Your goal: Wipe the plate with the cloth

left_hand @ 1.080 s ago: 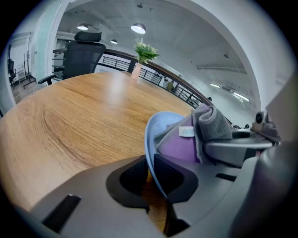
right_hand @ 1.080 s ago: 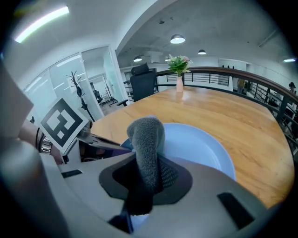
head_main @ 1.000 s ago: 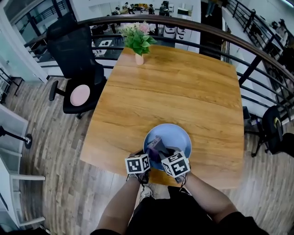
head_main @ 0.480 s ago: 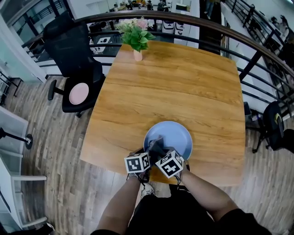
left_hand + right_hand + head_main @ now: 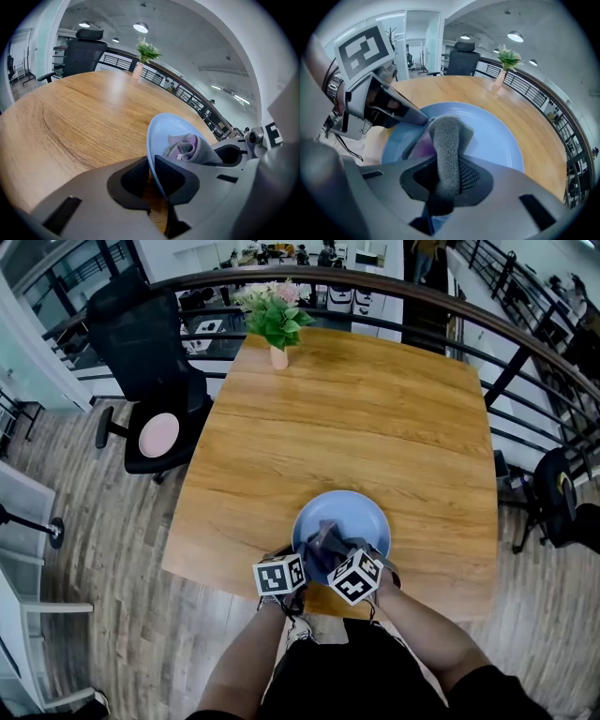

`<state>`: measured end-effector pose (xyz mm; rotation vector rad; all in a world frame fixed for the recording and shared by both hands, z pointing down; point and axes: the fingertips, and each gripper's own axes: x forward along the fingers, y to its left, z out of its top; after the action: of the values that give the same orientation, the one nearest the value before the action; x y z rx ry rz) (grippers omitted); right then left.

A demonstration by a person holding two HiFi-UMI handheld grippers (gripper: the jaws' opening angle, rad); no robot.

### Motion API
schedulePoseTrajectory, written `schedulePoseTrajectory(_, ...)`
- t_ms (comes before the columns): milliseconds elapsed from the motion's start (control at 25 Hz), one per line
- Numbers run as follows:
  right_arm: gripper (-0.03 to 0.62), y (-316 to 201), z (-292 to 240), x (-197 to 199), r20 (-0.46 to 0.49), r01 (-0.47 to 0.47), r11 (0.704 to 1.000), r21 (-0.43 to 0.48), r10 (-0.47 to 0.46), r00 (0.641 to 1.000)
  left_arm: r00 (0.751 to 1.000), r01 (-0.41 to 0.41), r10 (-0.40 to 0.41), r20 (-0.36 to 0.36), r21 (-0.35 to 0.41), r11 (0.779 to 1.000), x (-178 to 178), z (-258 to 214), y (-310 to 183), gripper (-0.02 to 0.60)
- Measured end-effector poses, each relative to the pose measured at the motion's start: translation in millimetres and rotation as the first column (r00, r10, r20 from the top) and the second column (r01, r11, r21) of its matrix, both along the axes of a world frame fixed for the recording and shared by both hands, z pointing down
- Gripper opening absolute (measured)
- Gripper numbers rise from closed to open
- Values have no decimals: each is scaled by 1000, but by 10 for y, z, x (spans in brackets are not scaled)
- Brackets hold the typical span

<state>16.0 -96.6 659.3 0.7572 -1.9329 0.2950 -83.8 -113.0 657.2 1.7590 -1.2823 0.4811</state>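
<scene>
My left gripper (image 5: pixel 151 176) pinches the near rim of the plate (image 5: pixel 168 127) at the table (image 5: pixel 84 117) edge. My right gripper (image 5: pixel 446 177) clamps the cloth (image 5: pixel 449 133) low on that plate, with bare surface ahead and rightward.

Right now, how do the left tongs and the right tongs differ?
The left tongs pinch the plate by its rim; the right tongs clamp the grey cloth. The left tongs sit at the plate's edge; the right tongs reach over its inside. Both are shut on something, side by side.
</scene>
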Motion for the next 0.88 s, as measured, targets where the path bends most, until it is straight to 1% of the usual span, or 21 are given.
schedulePoseTrajectory(280, 72, -164, 1, 352, -97, -9, 999, 44, 13, 995, 1000, -14, 14, -24, 2, 1000, 39, 53, 11, 61)
schedulePoseTrajectory(360, 72, -228, 6, 461, -135, -6, 998, 61, 14, 991, 1000, -12, 12, -21, 4, 1000, 36, 43, 10, 61)
schedulePoseTrajectory(480, 72, -331, 5, 615, -209, 23, 995, 94, -3, 978, 1000, -4, 4, -4, 9, 1000, 22, -1, 2, 61)
schedulePoseTrajectory(640, 72, -486, 20, 778, -307, 75, 987, 139, -29, 951, 1000, -6, 6, -5, 6, 1000, 24, 33, -2, 61)
schedulePoseTrajectory(760, 72, -565, 15, 869, -347, 93, 983, 160, -32, 937, 1000, -1, 1, 8, 3, 1000, 0, 21, 11, 61)
schedulePoseTrajectory(880, 72, -611, 13, 887, -362, 101, 980, 172, -33, 932, 1000, -6, 6, -2, 7, 1000, 18, 22, 7, 61)
